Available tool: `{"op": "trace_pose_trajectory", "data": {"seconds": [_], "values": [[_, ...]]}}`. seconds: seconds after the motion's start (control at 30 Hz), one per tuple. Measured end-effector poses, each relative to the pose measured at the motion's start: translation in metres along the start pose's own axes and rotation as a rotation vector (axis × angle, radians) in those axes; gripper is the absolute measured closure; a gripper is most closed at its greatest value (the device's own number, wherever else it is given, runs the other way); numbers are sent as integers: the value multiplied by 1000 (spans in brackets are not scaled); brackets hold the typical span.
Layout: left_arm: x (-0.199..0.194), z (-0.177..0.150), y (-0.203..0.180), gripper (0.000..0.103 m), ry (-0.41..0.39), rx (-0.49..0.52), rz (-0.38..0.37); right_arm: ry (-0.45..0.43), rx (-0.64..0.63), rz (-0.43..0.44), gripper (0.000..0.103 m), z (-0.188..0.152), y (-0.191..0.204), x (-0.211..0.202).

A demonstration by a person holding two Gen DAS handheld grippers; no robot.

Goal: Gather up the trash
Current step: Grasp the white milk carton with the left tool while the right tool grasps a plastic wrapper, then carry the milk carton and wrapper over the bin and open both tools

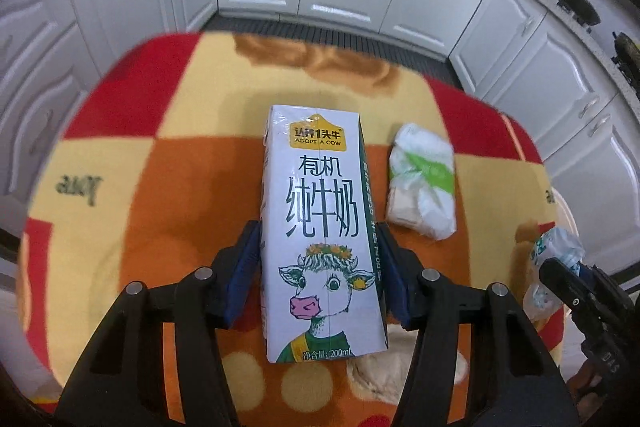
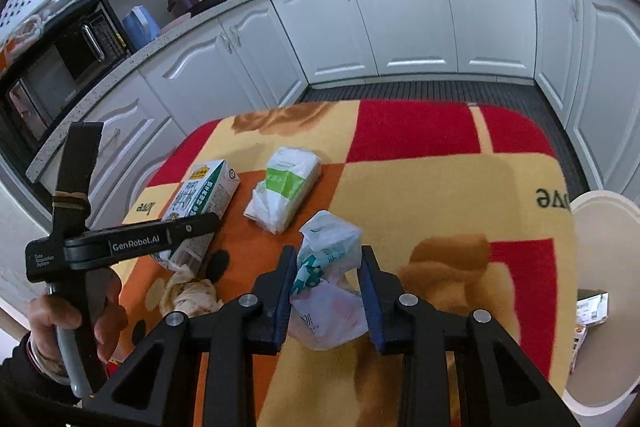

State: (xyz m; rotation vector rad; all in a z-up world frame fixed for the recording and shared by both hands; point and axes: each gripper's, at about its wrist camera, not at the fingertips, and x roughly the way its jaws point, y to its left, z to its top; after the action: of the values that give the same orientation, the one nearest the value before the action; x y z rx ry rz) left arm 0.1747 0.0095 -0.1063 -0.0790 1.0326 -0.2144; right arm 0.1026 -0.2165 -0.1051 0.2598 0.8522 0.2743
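Note:
A white milk carton (image 1: pixel 320 223) with a cow drawing lies on the checked tablecloth (image 1: pixel 160 187). My left gripper (image 1: pixel 318 271) has its blue pads against both sides of the carton. The carton also shows in the right wrist view (image 2: pixel 204 195). A crumpled white and teal plastic wrapper (image 2: pixel 328 275) sits between the pads of my right gripper (image 2: pixel 329 291), which touch its sides. A white and green tissue pack (image 1: pixel 424 179) lies right of the carton, also in the right wrist view (image 2: pixel 286 187).
A crumpled beige wrapper (image 2: pixel 188 291) lies near the table's front left. A white bin (image 2: pixel 604 291) stands right of the table. White kitchen cabinets (image 2: pixel 400 27) surround the table on three sides. A microwave (image 2: pixel 52 67) sits on the left counter.

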Motion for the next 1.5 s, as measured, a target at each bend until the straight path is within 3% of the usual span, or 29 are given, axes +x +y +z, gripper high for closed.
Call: {"op": "trace_pose_trajectory", "data": {"seconds": [0.33,0.7,1.13,1.5], "values": [[-54,-10,-38,48,-113,93,-20,-47,-11,-11,73,-3,7,-29],[-72,-23,-93,48,-155,186,-68,-102,21,-58,73,-11,-15,-71],[-63,-36,-174,49,-123,290,-175,-150,82,-132,73,-27,-61,-115],[-39,-45,-244,49,-65,372,-242,-166,198,-211,73,-45,-124,-141]]}}
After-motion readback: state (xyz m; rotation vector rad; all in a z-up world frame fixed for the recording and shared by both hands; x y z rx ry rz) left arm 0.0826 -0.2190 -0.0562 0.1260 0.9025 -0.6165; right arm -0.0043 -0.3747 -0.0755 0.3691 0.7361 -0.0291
